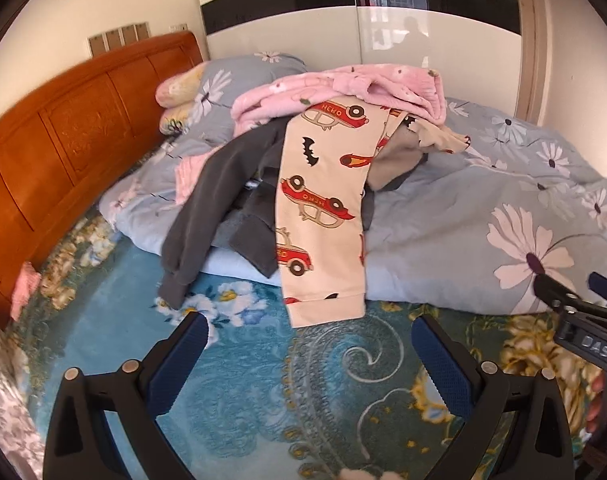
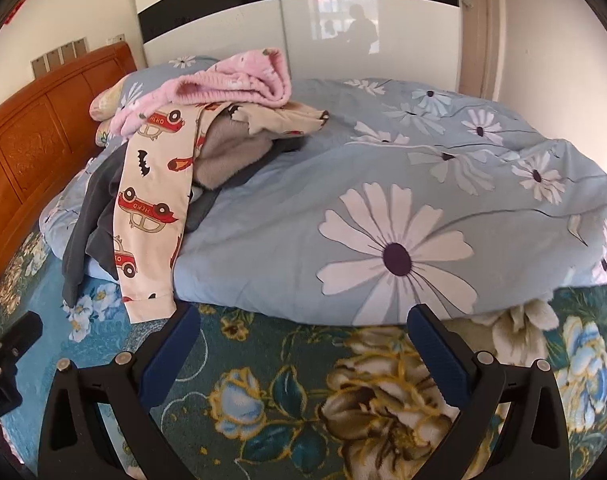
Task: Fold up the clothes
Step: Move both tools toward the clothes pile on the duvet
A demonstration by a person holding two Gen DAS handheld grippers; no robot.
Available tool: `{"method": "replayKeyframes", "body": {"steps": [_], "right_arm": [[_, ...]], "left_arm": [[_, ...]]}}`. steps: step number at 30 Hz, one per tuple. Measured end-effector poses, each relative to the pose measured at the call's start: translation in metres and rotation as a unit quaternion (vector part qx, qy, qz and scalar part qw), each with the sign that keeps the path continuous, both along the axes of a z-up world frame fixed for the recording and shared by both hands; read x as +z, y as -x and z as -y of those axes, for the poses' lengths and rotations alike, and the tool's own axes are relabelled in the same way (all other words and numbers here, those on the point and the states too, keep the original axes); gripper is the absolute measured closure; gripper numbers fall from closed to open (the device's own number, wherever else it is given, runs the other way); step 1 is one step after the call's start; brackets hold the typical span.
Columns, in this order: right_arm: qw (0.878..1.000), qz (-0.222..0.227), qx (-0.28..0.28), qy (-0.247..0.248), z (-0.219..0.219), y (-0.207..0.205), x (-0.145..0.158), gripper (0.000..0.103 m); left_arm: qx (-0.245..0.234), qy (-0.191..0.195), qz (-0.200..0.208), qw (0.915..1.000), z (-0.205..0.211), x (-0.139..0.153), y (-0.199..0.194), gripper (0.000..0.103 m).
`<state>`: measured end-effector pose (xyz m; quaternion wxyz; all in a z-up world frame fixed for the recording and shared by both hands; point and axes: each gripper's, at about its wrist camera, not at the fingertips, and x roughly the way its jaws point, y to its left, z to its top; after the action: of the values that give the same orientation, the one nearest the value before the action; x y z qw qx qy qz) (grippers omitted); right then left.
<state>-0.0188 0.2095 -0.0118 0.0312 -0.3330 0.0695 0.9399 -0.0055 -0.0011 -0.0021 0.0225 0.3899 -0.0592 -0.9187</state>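
Left gripper (image 1: 309,336): lowest in the left wrist view, its blue-padded fingers (image 1: 179,360) spread wide with nothing between them, hovering over the bed cover
Right gripper (image 2: 303,328): fingers (image 2: 437,356) likewise spread wide and empty; in the left wrist view part of it shows at the right edge (image 1: 583,320)
Bed cover (image 2: 287,392): teal blanket with large woven flowers, lying flat under both grippers
Car-print trousers (image 1: 323,208): cream cloth with red cars and black bats, one leg hanging down the front of the pile, its cuff resting on the bed cover just beyond the left gripper's fingers
Dark grey garment (image 1: 207,208): draped beside the trousers on their left, its lower end trailing onto the bed cover, partly under the trouser leg
Beige-grey garment (image 2: 231,152): bunched under the top of the trousers, on the right of the hanging leg
Pink fleece garment (image 1: 343,88): crumpled on top of the pile, overlapping the waist end of the trousers
Quilt (image 2: 403,208): pale blue with big white daisies, heaped across the bed; the clothes pile sits on its left part
Pillow (image 1: 191,92): behind the pile, against the headboard
Headboard (image 1: 63,136): orange-brown carved wood along the left
Wardrobe (image 2: 263,40): glossy white doors with a black band, at the far wall
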Motion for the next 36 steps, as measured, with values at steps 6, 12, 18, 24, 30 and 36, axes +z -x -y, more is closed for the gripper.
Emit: {"method": "replayKeyframes", "body": {"steps": [6,12,18,24,30,36], "right_arm": [[0.997,0.065,0.030,-0.024,0.018,0.001,-0.012,0.000],[0.993,0.110,0.046,-0.009,0.032,0.066,-0.030,0.000],[0.992,0.117,0.050,-0.006,0.044,0.086,-0.038,0.000],[0.991,0.124,0.047,-0.005,0.057,0.113,-0.038,0.000],[0.994,0.097,0.040,-0.009,0.070,0.141,-0.019,0.000],[0.997,0.070,0.041,-0.010,0.084,0.161,0.003,0.000]], "left_arm": [[0.004,-0.047,0.042,0.9980,0.004,-0.008,0.025,0.000],[-0.001,-0.051,0.053,0.9973,0.010,-0.023,0.069,0.000],[0.008,-0.066,0.055,0.9963,0.018,-0.034,0.093,0.000],[0.014,-0.077,0.039,0.9961,0.038,-0.036,0.108,0.000],[0.016,-0.087,0.000,0.9961,0.054,-0.027,0.119,0.000],[0.024,-0.107,-0.041,0.9931,0.071,-0.015,0.132,0.000]]}}
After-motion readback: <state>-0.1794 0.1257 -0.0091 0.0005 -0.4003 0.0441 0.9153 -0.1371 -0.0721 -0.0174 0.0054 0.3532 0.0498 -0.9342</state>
